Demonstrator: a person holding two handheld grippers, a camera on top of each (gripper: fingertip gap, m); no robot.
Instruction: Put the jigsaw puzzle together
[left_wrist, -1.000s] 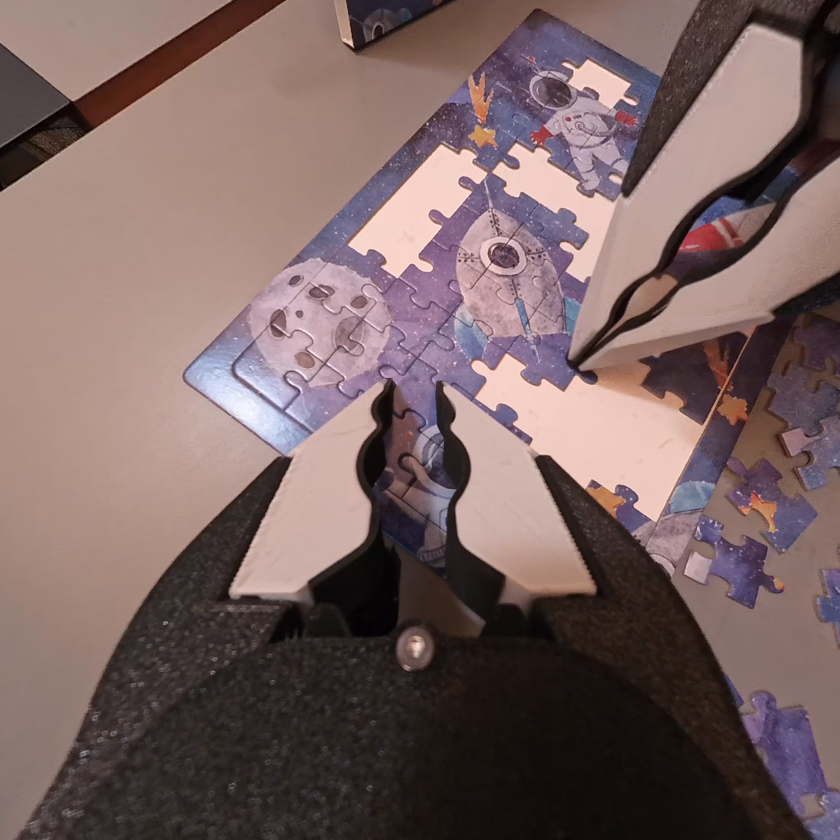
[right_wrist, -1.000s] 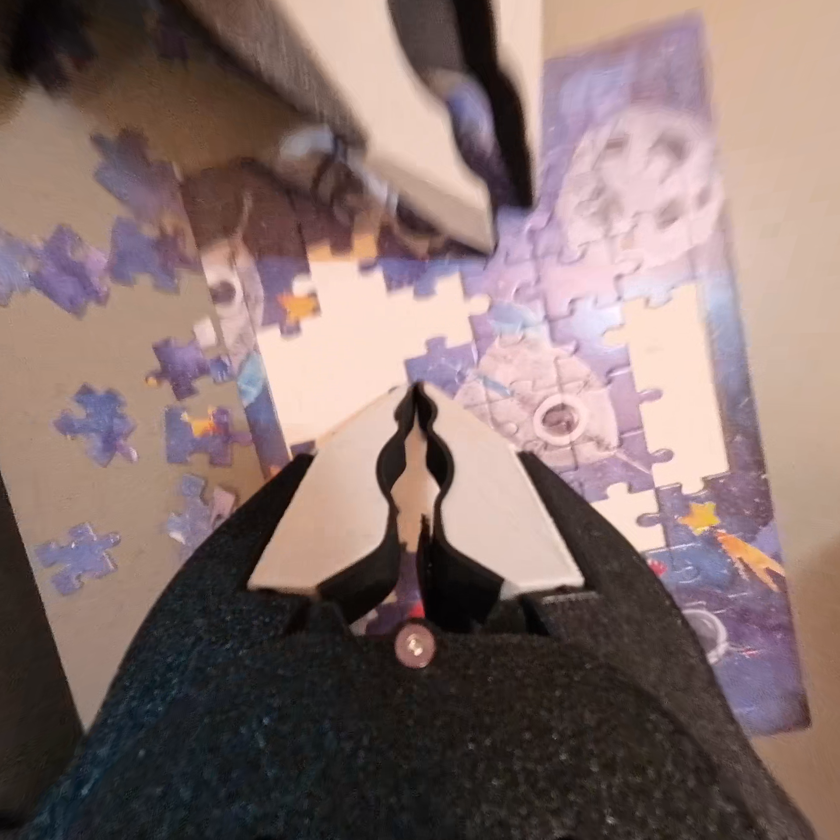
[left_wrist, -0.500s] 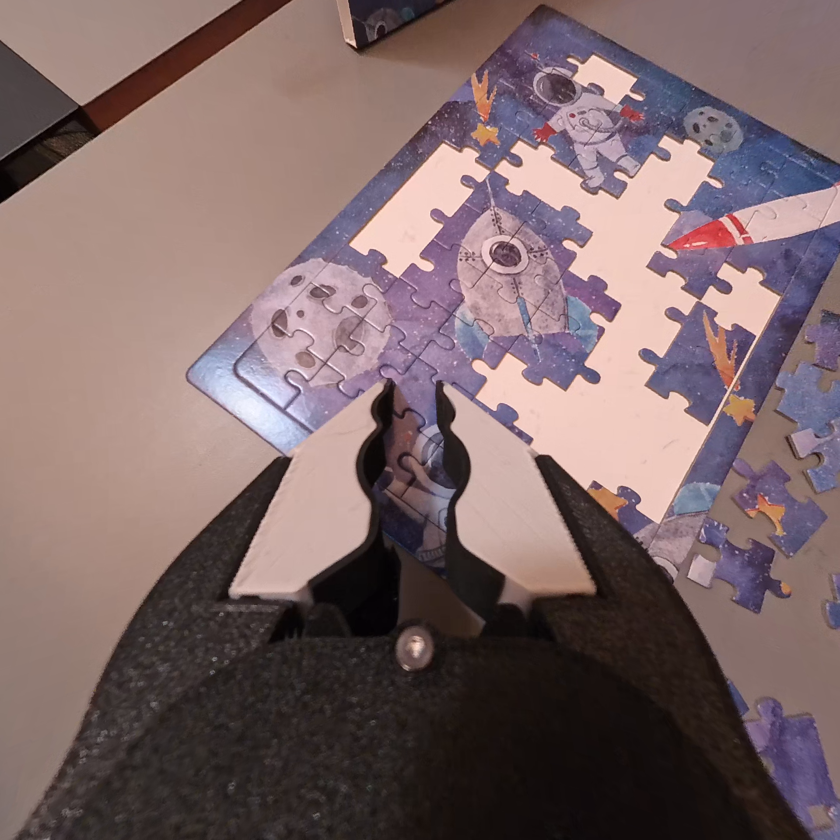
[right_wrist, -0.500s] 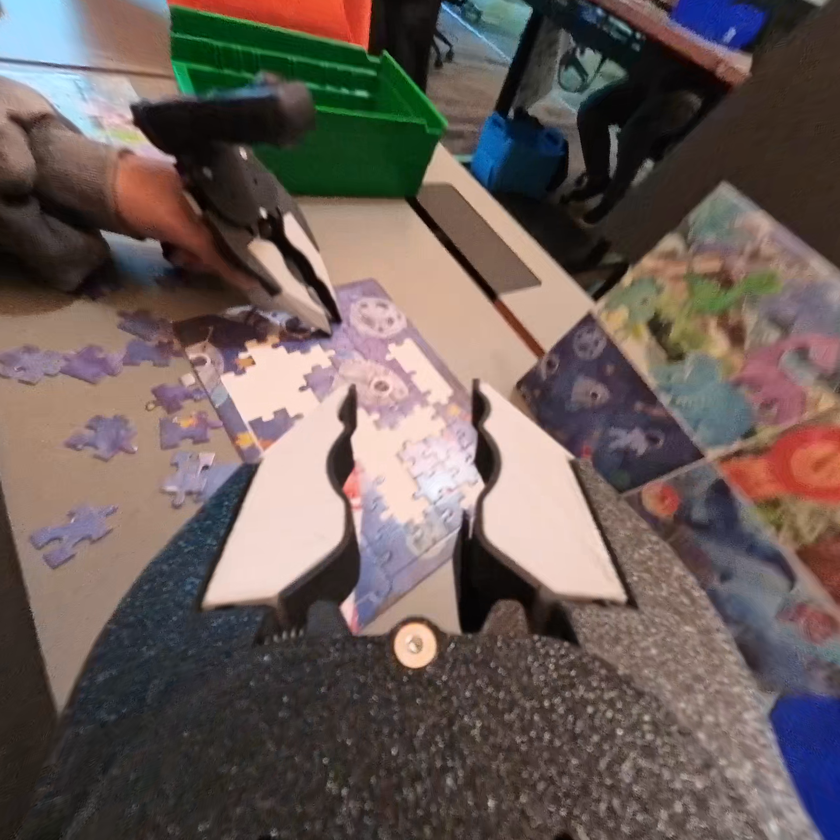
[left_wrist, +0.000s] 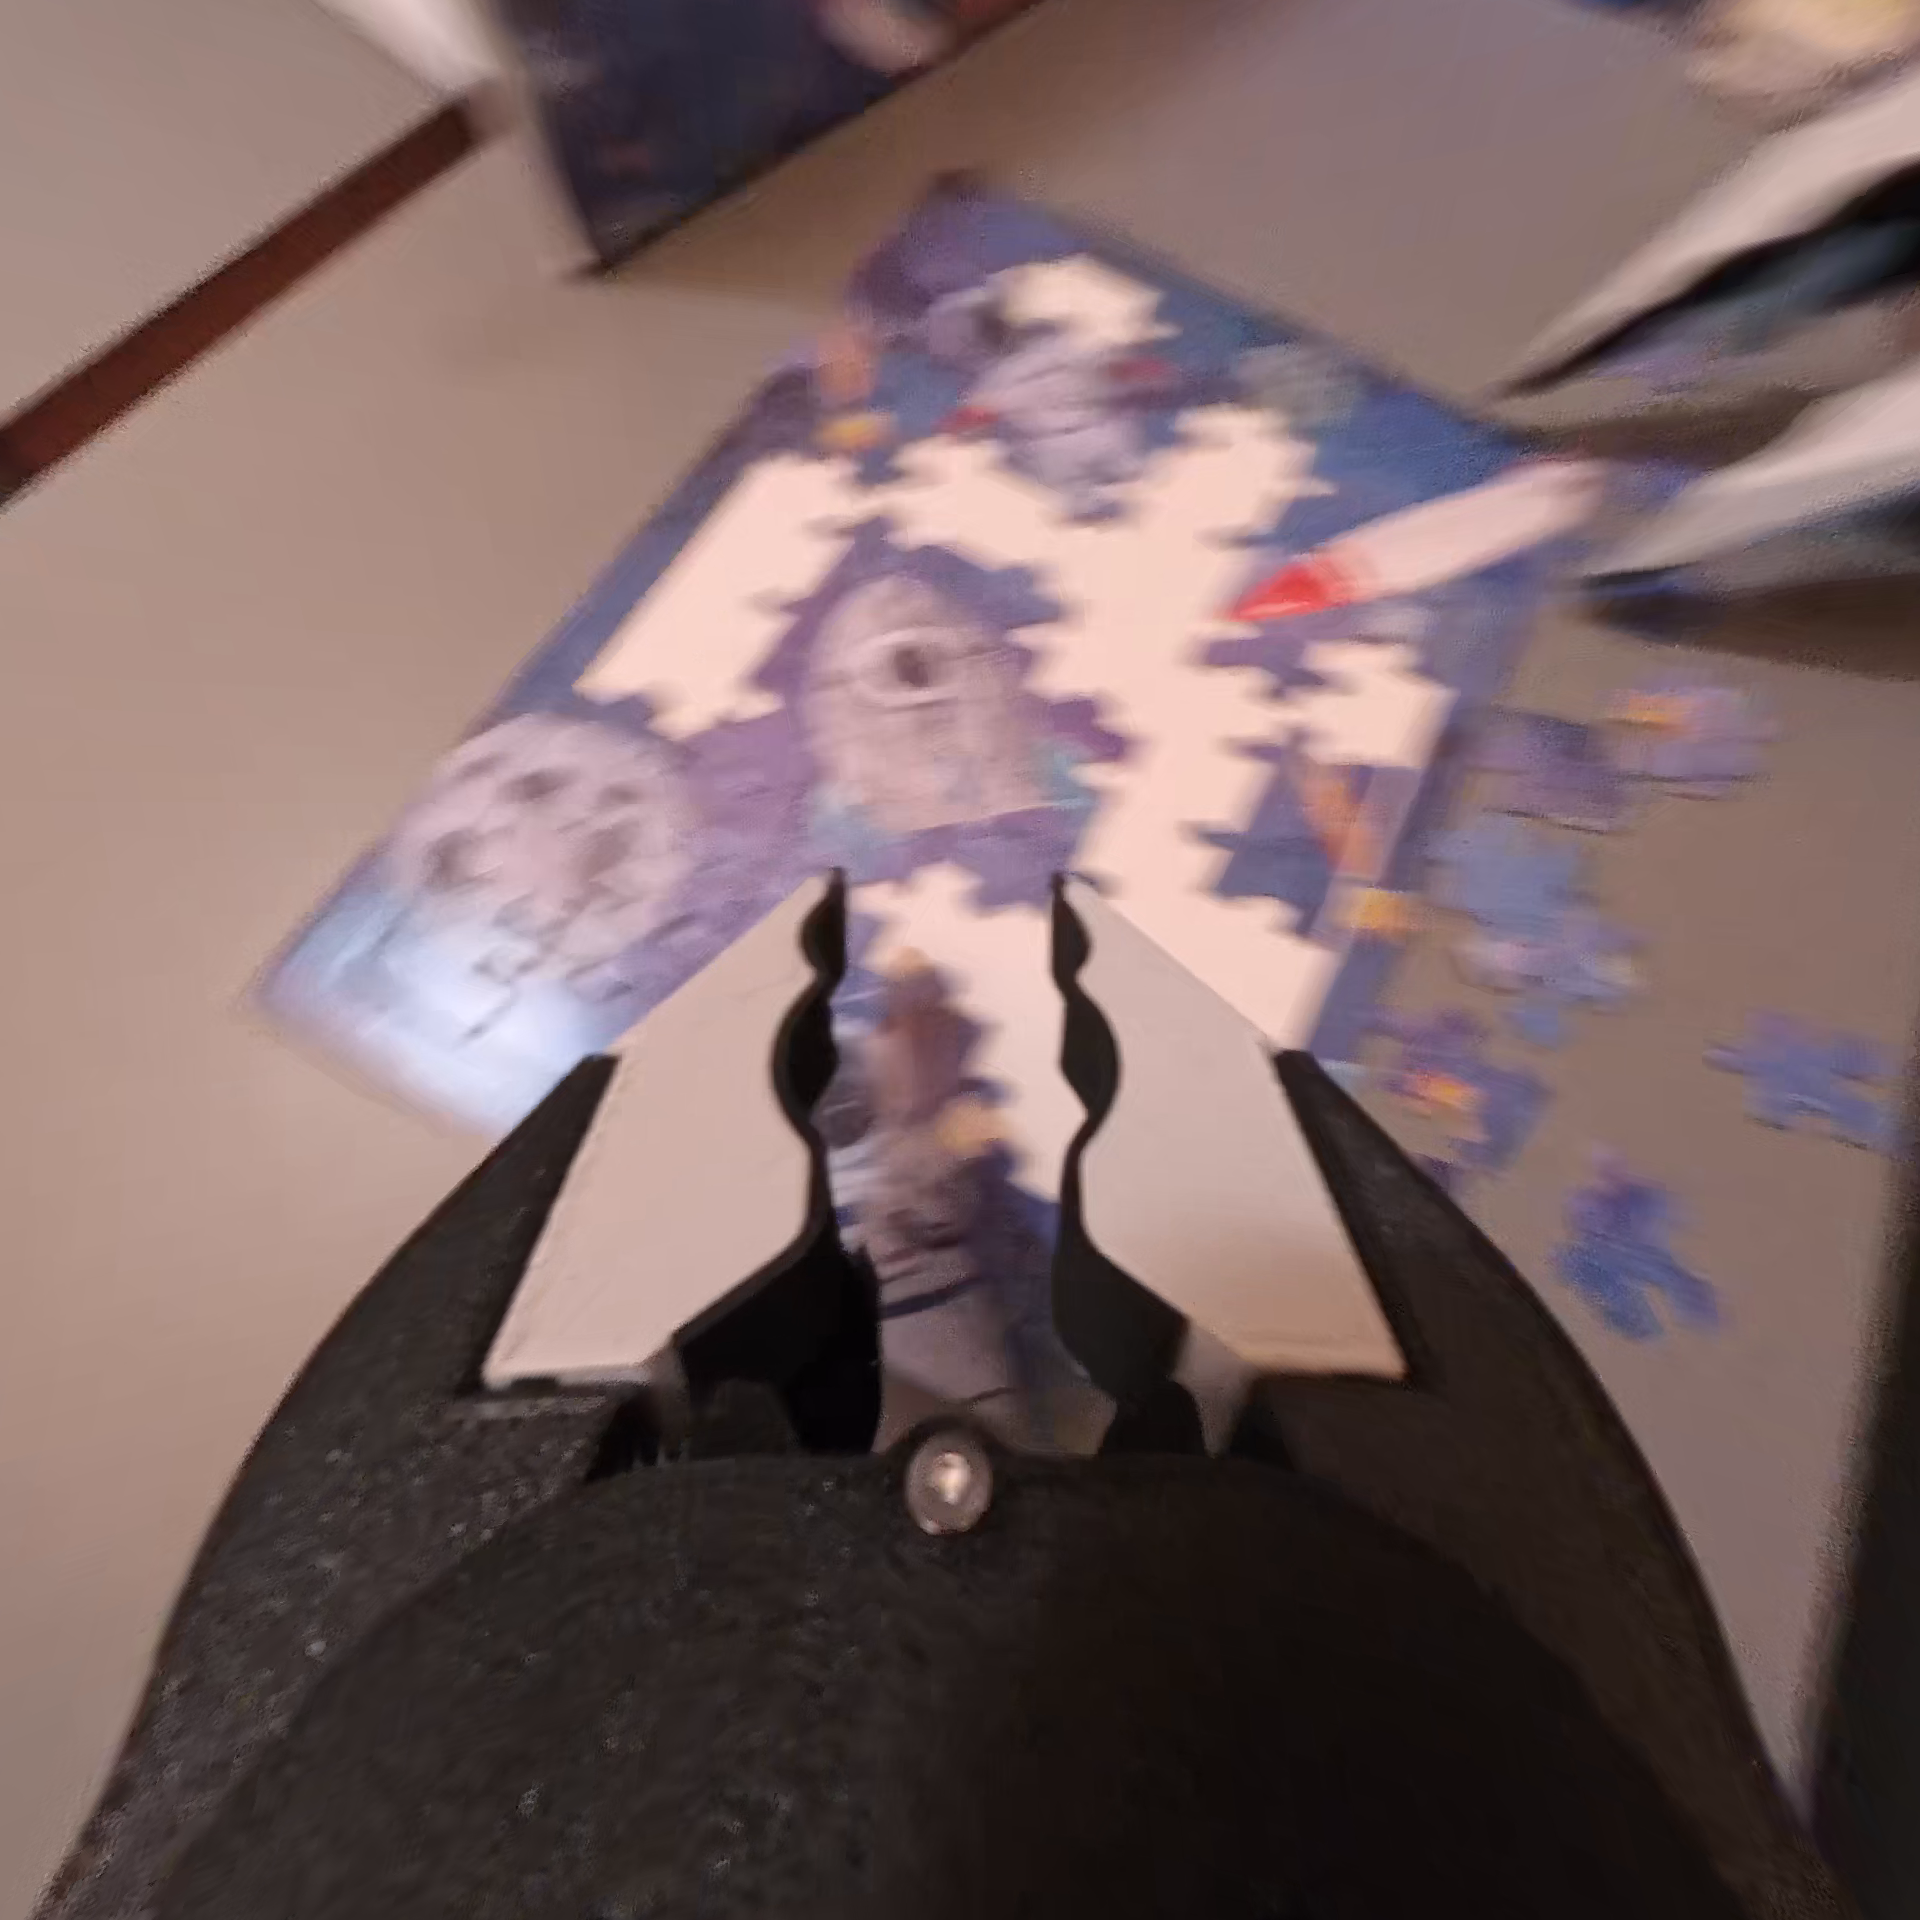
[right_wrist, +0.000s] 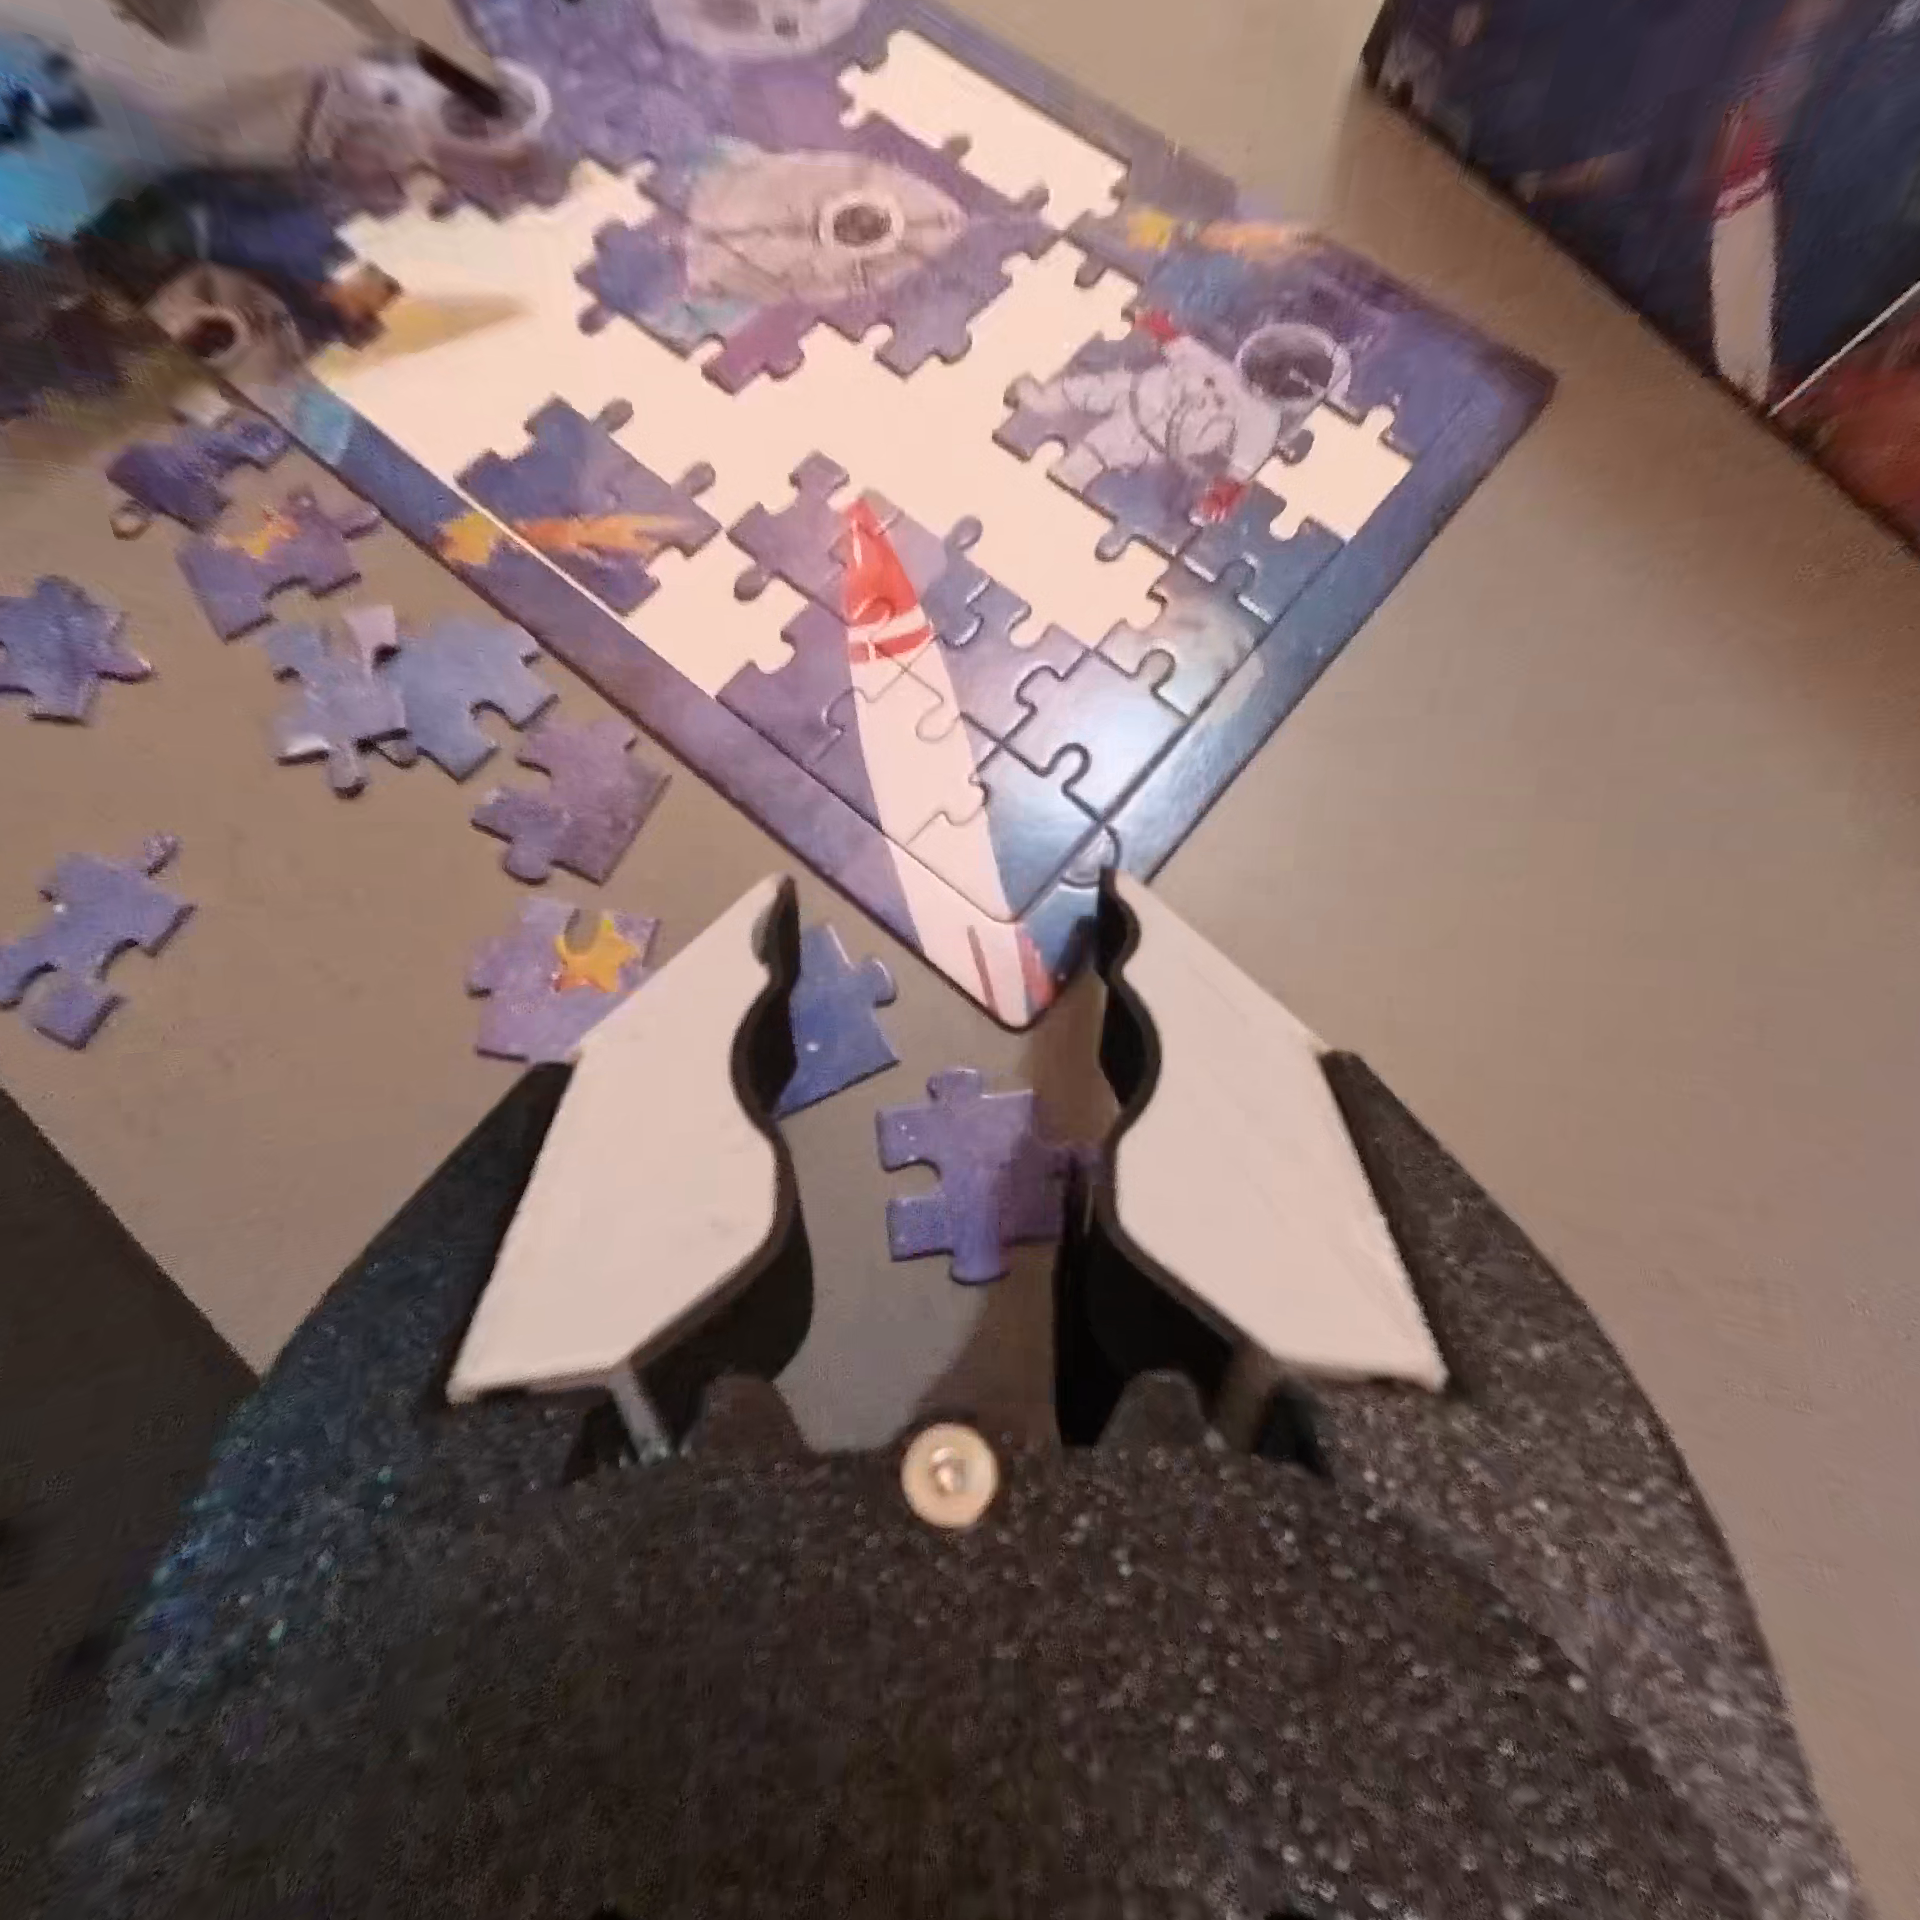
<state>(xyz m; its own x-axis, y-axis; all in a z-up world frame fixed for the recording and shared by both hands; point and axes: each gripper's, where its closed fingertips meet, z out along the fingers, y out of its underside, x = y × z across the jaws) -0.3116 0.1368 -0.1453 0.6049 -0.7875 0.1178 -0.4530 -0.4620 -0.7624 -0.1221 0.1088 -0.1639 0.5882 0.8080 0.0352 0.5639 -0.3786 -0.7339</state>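
A space-themed jigsaw puzzle board (left_wrist: 914, 665) lies on the grey table, partly filled, with white gaps showing; it also shows in the right wrist view (right_wrist: 1122, 717). My left gripper (left_wrist: 943, 883) is open and empty, over the board's near edge; that view is blurred. My right gripper (right_wrist: 945, 883) is open and empty, just off the board's near corner by the white rocket. A loose purple piece (right_wrist: 966, 1174) lies between its fingers on the table, a blue piece (right_wrist: 831, 1018) beside it. The other gripper shows at the top right of the left view (left_wrist: 1766, 343).
Several loose purple pieces (right_wrist: 343, 686) lie on the table left of the board, and right of it in the left wrist view (left_wrist: 1621, 1039). A puzzle box (right_wrist: 1704, 177) stands behind the board, also in the left wrist view (left_wrist: 707, 114). A dark table edge (right_wrist: 94, 1247) lies near left.
My right gripper opened, lifted away from the board, and came back down at the board's corner over loose pieces. My left gripper opened wider and tilted; its view is now blurred.
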